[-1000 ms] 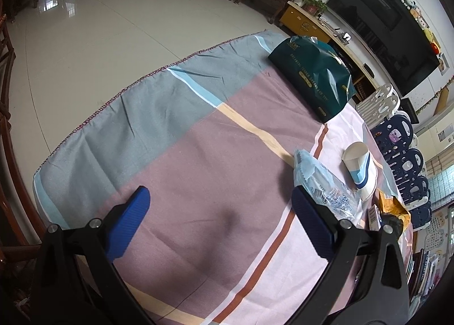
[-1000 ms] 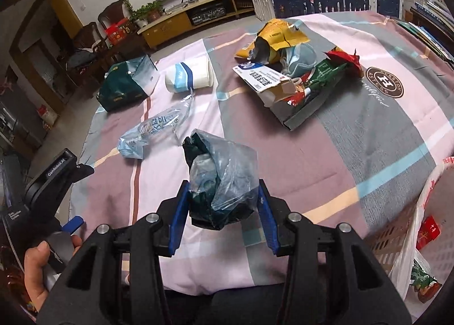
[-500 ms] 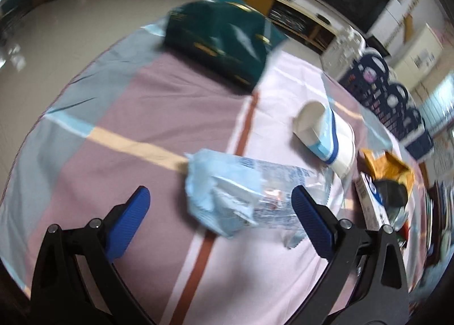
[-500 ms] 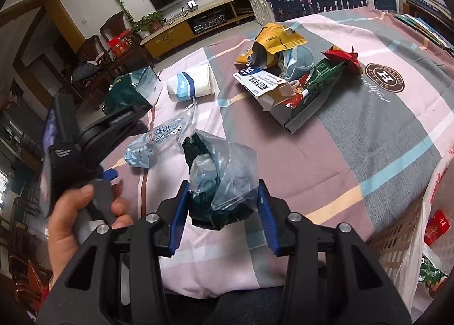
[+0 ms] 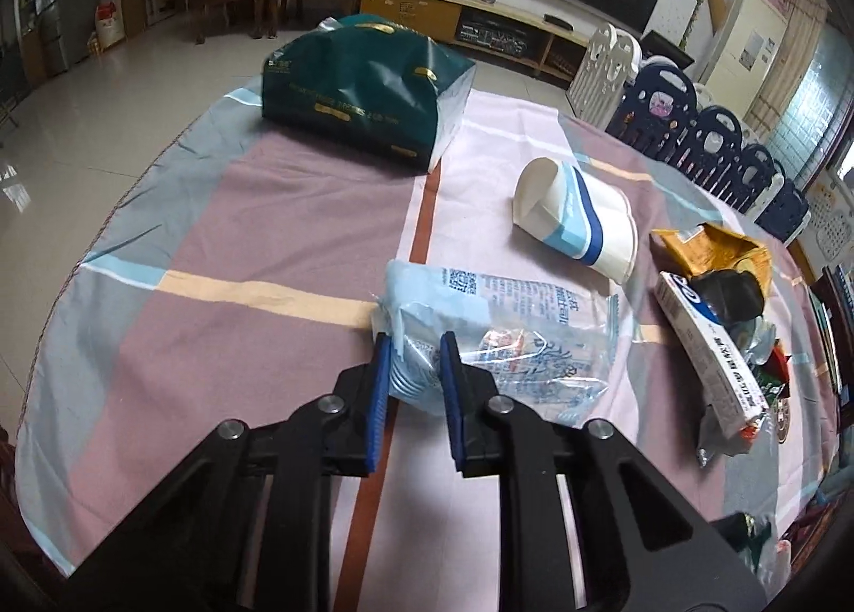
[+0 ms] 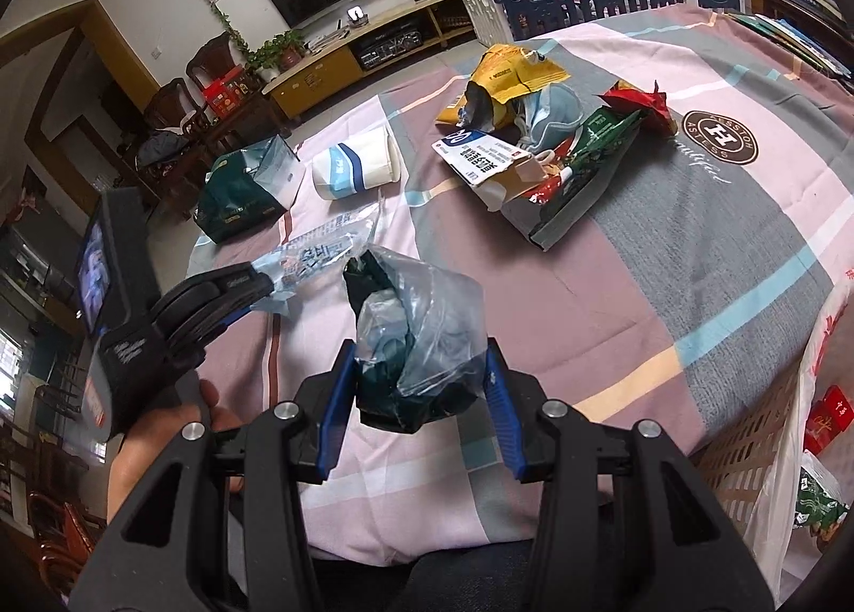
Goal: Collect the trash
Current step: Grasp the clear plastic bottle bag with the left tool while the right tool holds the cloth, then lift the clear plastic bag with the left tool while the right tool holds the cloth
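Observation:
My left gripper (image 5: 413, 345) is shut on the near end of a clear and light blue plastic wrapper (image 5: 501, 334) that lies on the striped tablecloth (image 5: 240, 217). The same grip shows in the right wrist view (image 6: 267, 286). My right gripper (image 6: 419, 361) is shut on a crumpled clear plastic bag with dark green inside (image 6: 421, 339), held above the table's near edge. More trash lies farther on: a tipped white paper cup with blue bands (image 5: 579, 227), a dark green bag (image 5: 363, 91), a yellow packet (image 5: 710, 251) and a white box (image 5: 710, 345).
A pile of wrappers, a red packet and a green packet (image 6: 582, 153) sits mid-table. A woven basket lined with a white plastic bag (image 6: 768, 430) stands at the table's near right edge. Chairs, a TV cabinet and a blue-white fence stand beyond the table.
My left gripper moved forward over the table to the blue wrapper and went from wide open to shut on its end. My right gripper stayed in place, holding the bag.

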### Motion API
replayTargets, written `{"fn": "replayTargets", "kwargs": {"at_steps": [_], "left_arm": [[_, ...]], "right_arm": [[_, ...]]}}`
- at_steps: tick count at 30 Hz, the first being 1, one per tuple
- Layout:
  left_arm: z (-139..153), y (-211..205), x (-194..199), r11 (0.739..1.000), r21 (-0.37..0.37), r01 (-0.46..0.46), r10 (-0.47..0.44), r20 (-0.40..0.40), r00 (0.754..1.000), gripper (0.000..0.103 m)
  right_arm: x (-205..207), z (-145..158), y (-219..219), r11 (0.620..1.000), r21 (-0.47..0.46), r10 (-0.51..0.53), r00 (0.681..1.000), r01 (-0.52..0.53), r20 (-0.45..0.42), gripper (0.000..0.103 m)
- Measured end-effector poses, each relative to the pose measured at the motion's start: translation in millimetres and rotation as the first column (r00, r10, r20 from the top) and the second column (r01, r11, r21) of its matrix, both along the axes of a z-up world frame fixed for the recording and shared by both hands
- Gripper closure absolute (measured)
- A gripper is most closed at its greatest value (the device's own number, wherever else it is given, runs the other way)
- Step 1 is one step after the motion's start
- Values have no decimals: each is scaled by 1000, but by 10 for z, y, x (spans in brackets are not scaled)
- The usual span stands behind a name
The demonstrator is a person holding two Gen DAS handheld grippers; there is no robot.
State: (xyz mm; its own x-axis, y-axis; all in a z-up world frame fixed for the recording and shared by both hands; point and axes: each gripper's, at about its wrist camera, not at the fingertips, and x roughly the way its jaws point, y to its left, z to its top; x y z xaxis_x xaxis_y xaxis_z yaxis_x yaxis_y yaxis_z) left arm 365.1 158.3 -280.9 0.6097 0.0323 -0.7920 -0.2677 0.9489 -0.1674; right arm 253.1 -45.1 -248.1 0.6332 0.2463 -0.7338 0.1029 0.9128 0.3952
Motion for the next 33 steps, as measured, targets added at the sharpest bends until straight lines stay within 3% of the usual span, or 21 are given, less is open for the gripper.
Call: {"fn": "replayTargets", "kwargs": {"at_steps": [9, 12, 14, 16, 21, 33], "left_arm": [[327, 271, -472, 993, -14, -120, 121, 129, 984, 87], [424, 373, -723, 983, 15, -182, 177, 165, 970, 87], [454, 482, -879, 980, -76, -185, 197, 198, 960, 87], [413, 596, -938, 969, -150, -194, 220, 184, 958, 87], [243, 719, -843, 955, -217, -202, 226, 88, 970, 87], [157, 666, -761, 959, -183, -214, 223, 29, 974, 86]], "right_arm": [[7, -5, 9, 1000, -3, 0, 1000, 0, -5, 57], [8, -4, 10, 1000, -4, -2, 1000, 2, -6, 57], [13, -5, 14, 1000, -6, 1, 1000, -1, -7, 57], [15, -6, 19, 1000, -9, 3, 1000, -4, -9, 57], [20, -9, 30, 1000, -11, 3, 1000, -4, -12, 57], [28, -20, 34, 1000, -14, 1, 1000, -1, -16, 57]]}}
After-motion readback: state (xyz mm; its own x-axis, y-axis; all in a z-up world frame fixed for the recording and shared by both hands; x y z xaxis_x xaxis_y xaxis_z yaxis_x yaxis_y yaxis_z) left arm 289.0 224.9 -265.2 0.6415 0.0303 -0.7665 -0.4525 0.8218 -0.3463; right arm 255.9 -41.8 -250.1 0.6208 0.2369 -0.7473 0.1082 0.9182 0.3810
